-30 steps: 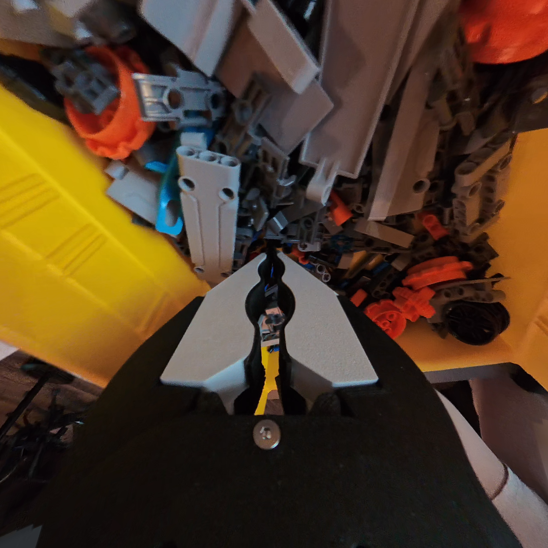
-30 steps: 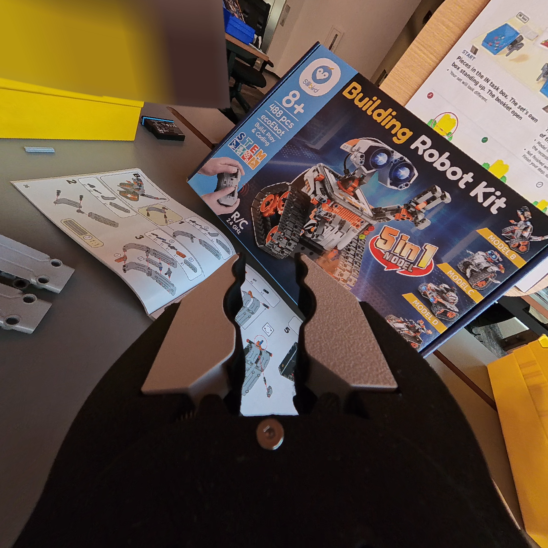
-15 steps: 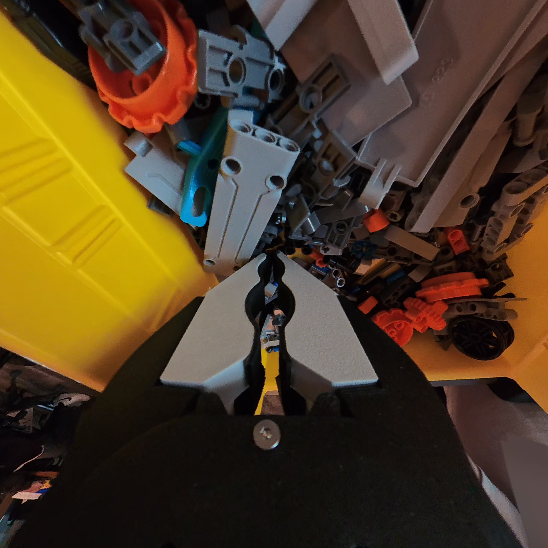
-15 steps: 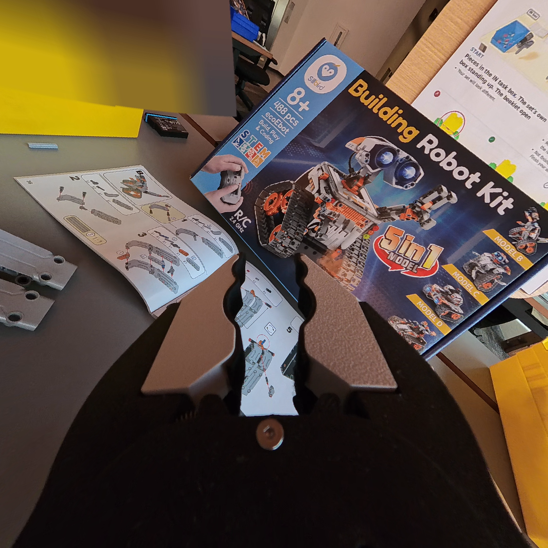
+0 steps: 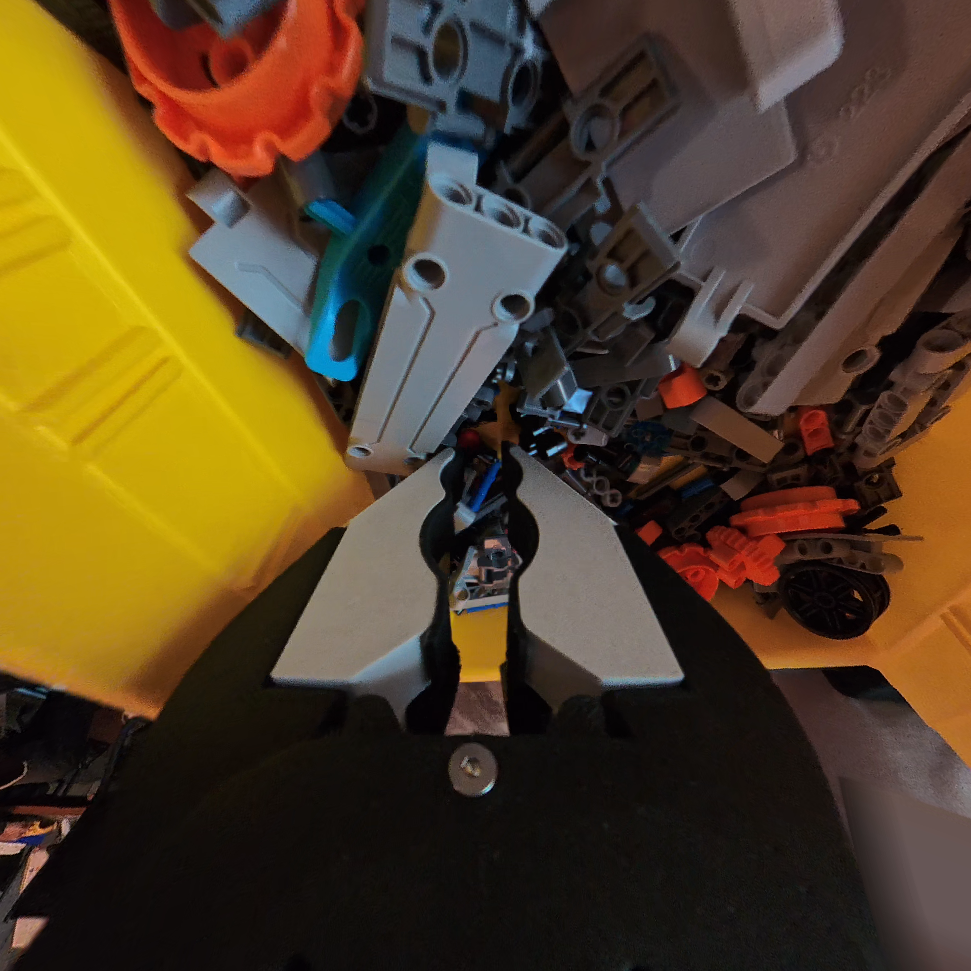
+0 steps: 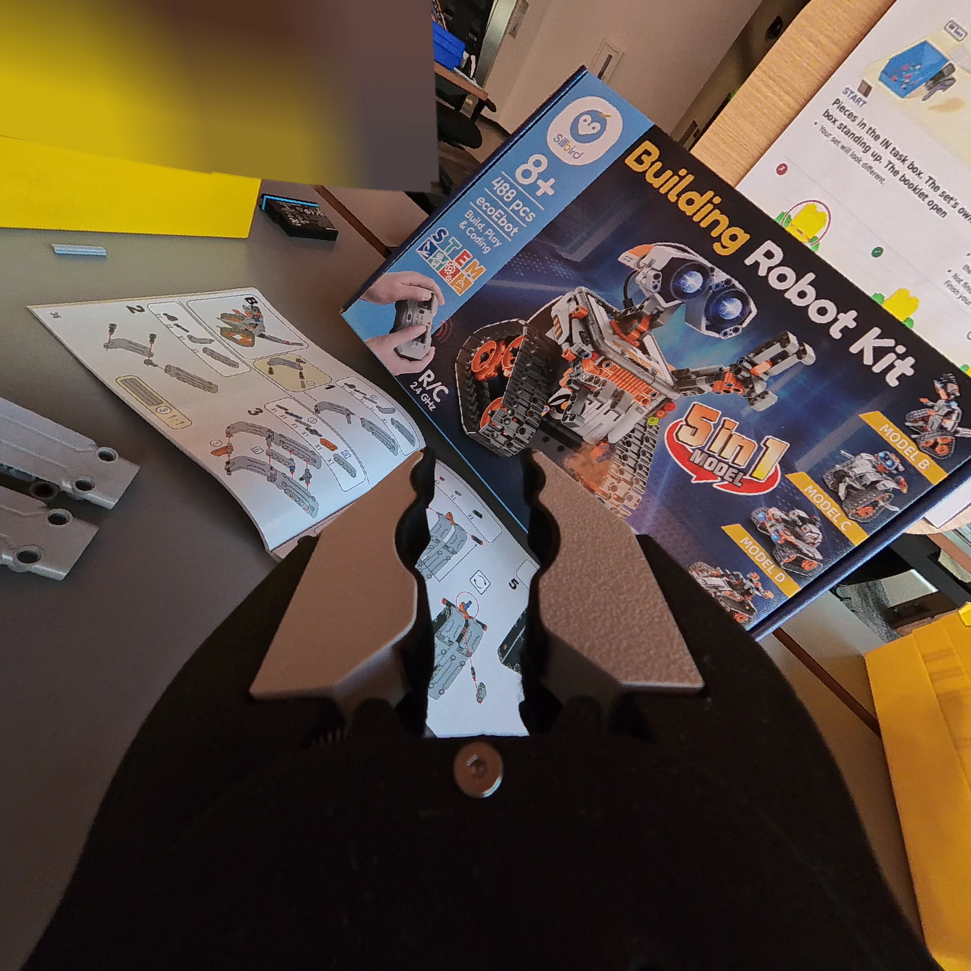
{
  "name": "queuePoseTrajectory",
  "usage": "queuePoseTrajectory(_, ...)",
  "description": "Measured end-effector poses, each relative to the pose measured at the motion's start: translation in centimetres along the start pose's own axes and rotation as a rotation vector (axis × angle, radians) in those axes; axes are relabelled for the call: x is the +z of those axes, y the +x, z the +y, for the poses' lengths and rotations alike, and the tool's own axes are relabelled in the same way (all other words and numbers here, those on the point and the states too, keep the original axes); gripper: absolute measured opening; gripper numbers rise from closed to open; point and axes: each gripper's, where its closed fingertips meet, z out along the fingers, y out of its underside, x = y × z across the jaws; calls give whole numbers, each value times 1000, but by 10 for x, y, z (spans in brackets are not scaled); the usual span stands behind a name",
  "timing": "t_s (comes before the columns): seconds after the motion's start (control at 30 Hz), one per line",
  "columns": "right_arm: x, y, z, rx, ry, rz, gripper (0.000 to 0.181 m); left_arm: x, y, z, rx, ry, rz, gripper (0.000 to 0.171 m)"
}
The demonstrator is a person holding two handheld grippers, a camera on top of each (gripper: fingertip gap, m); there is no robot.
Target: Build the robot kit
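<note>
The left gripper (image 5: pixel 479 456), fingers slightly parted and holding nothing, points into a yellow bin (image 5: pixel 131 420) beside a pale grey ribbed panel (image 5: pixel 446 336). The right gripper (image 6: pixel 477 465), spread wider and empty, hovers over a glossy booklet (image 6: pixel 226 389).

One kit box (image 6: pixel 657 368), one booklet (image 6: pixel 226 389), two grey panels (image 6: pixel 58 467).

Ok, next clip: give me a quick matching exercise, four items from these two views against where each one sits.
Things:
1. orange toothed wheel
2. black spoked wheel
3. open instruction booklet
4. kit box

Places:
A. flat on the dark table, left of the box
B. propped upright at the table's far side
C. bin pile, lower right
D. bin pile, upper left, by the yellow wall

Pairs: 1-D, 2-C, 3-A, 4-B
</note>
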Motion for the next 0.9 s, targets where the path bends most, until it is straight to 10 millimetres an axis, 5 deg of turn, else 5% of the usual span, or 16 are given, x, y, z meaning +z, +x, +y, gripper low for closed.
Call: queuePoseTrajectory(0.9, 2, -11, 0, -84, -15, -31, 32, 2, 1, -4, 87, -40, -95, 5)
